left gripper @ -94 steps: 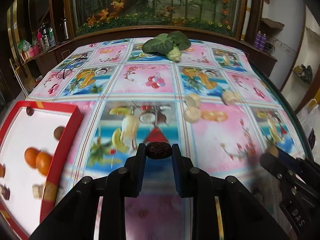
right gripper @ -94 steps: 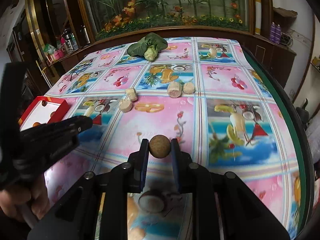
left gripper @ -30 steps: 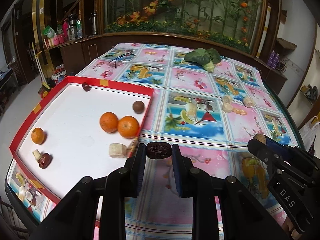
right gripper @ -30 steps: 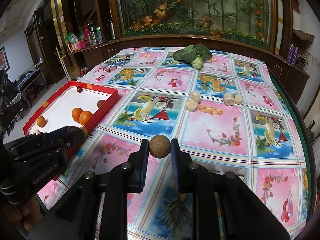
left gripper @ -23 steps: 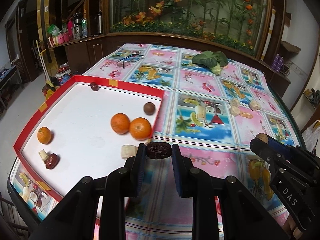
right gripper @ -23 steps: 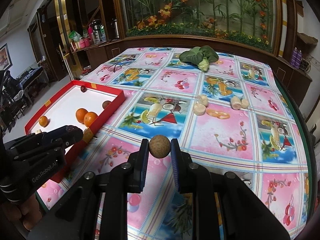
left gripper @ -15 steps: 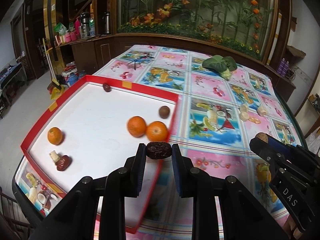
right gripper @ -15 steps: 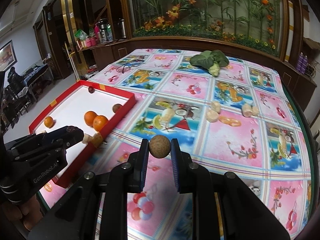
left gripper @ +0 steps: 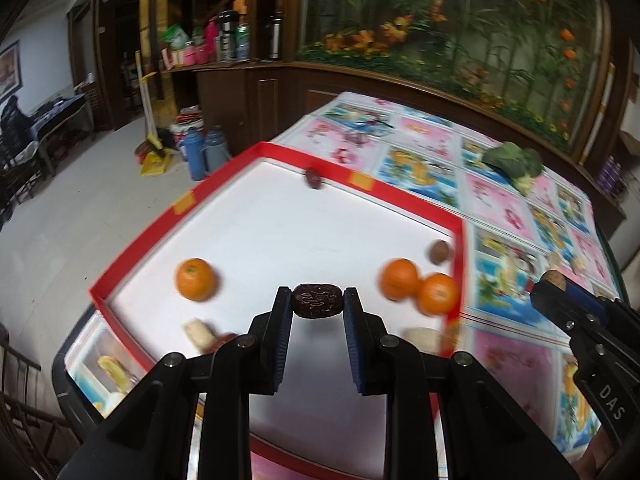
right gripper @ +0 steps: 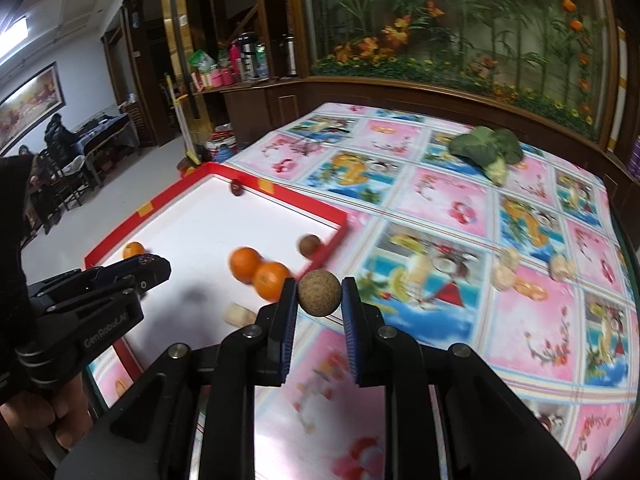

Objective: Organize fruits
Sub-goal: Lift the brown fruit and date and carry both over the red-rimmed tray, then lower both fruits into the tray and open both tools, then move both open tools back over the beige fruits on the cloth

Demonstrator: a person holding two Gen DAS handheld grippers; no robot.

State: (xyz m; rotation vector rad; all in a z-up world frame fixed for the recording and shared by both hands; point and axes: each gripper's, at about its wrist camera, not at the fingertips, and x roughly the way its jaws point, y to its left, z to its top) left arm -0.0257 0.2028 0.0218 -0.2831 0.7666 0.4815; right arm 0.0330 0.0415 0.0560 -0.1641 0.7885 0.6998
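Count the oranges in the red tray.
3: one orange alone near the red tray's left edge, and a touching pair by its right edge. None seem hidden.

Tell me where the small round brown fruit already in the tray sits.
The small round brown fruit lies near the red-rimmed white tray's right wall, just beyond two touching oranges.

Tablecloth point(right gripper: 440, 200), patterned in pink and blue picture squares, covers the table. Leafy green vegetable point(right gripper: 486, 150) lies near its far edge. Planter of orange flowers point(right gripper: 460, 32) stands behind glass beyond. Bottles and flasks point(right gripper: 244, 62) crowd a wooden sideboard. Framed picture point(right gripper: 32, 100) hangs on the left wall.
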